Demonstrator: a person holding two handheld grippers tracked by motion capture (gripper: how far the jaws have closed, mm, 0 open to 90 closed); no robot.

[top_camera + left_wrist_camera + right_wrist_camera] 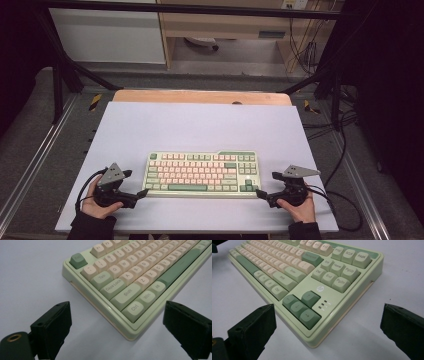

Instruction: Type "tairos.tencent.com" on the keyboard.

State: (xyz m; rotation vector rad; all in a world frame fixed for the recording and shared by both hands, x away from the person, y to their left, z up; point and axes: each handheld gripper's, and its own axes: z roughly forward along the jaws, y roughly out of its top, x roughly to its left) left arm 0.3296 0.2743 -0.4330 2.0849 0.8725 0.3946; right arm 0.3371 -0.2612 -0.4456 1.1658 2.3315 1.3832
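Green and cream keycaps cover the keyboard (202,173), which lies flat on the pale table (200,125), a little toward 6 o'clock from its middle. At the keyboard's 8 o'clock corner sits the left gripper (131,186), held in the person's left hand (95,202); its jaws stand wide apart, the Ctrl corner (134,308) between them in the left gripper view (not touching either jaw). At the 4 o'clock corner sits the right gripper (266,186), held in the right hand (301,209), jaws likewise spread wide, with the dark green arrow keys (302,307) and that corner lying between them, untouched.
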